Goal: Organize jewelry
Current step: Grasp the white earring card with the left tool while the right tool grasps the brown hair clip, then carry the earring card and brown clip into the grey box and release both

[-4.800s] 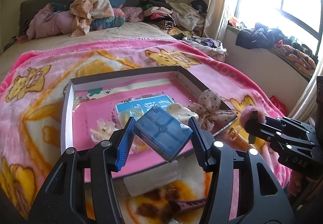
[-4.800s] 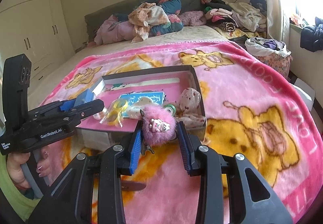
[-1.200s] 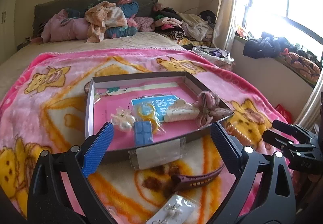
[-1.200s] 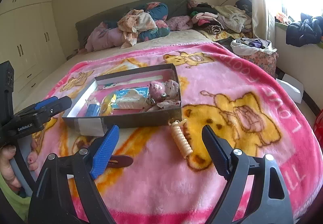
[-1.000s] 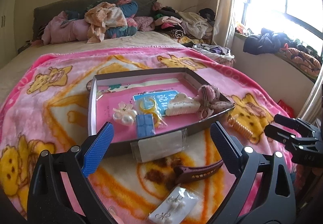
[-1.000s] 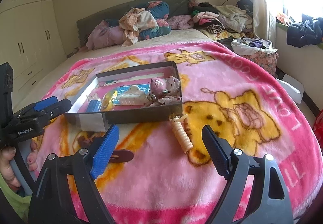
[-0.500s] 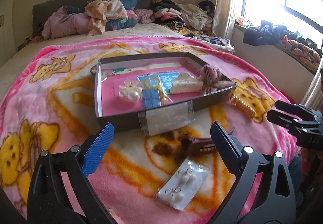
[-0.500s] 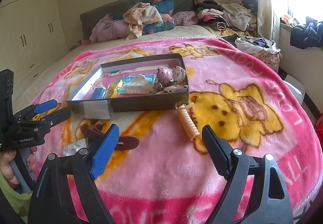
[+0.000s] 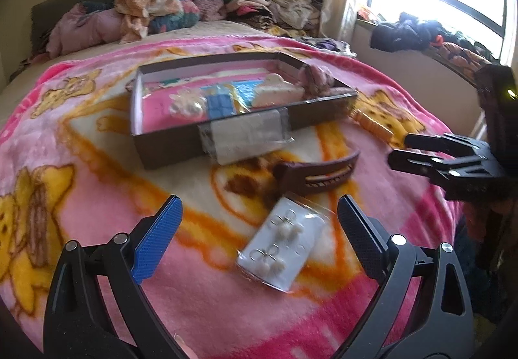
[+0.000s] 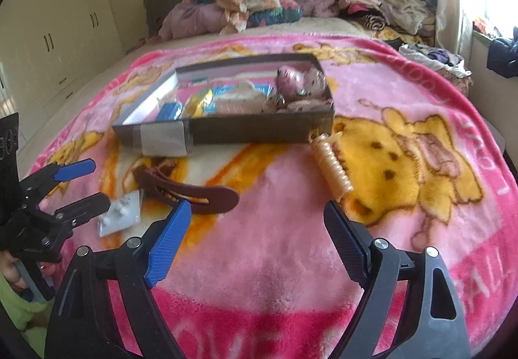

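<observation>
Both claws gape wide and empty, the left gripper (image 9: 259, 229) framing the earring card (image 9: 281, 253) at its twelve o'clock, presumably to lift it into the box (image 9: 168, 145), while the right gripper (image 10: 255, 242) faces the coil tie (image 10: 332, 169) at one o'clock.

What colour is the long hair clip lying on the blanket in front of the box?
Dark brown hair clip; clearest in the left wrist view.
</observation>
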The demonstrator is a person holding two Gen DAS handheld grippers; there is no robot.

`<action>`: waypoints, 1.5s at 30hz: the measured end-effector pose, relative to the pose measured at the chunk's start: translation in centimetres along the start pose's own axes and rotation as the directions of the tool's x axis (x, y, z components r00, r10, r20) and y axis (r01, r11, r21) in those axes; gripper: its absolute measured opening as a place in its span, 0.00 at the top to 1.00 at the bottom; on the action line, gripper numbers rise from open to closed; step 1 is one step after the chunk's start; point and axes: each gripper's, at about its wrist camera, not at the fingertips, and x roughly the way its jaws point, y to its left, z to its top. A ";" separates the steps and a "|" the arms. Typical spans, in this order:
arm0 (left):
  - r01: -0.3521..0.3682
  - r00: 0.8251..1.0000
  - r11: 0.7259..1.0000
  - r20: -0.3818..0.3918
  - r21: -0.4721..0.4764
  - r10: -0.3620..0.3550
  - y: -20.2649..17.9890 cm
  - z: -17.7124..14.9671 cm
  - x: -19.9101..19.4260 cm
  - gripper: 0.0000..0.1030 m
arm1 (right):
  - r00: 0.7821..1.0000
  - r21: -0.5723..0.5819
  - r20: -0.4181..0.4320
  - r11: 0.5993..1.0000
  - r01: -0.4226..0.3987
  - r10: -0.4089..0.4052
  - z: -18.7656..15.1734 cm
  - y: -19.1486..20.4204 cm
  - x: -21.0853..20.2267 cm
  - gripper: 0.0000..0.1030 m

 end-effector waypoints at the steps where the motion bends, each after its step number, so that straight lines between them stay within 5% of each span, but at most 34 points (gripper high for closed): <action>1: 0.008 1.000 1.000 -0.008 0.014 -0.008 -0.2 -0.2 0.2 0.15 | 1.000 -0.001 -0.009 1.000 -0.012 0.012 0.0 -0.1 0.3 0.21; 12: 0.052 0.996 0.997 -0.068 0.052 -0.049 -0.6 -1.2 2.1 0.16 | 0.989 -0.124 -0.095 0.985 -0.124 0.112 1.5 1.3 3.5 0.21; 25: 0.065 0.994 0.993 -0.095 0.100 -0.055 -1.0 -1.5 2.4 0.57 | 0.963 -0.236 -0.181 0.942 -0.239 0.199 3.1 3.8 6.9 0.22; 31: 0.059 0.994 0.992 -0.096 0.107 -0.049 -1.1 -1.7 2.1 0.69 | 0.948 -0.253 -0.199 0.921 -0.296 0.250 3.1 4.6 7.2 0.38; 36: 0.056 0.994 0.993 -0.095 0.104 -0.047 -1.0 -1.7 1.8 0.70 | 0.926 -0.241 -0.220 0.903 -0.356 0.307 2.4 4.9 6.6 0.84; 45: 0.053 0.997 0.994 -0.066 0.098 -0.046 -1.4 -0.8 0.9 0.70 | 0.937 -0.170 -0.138 0.924 -0.342 0.321 1.4 4.0 3.6 0.89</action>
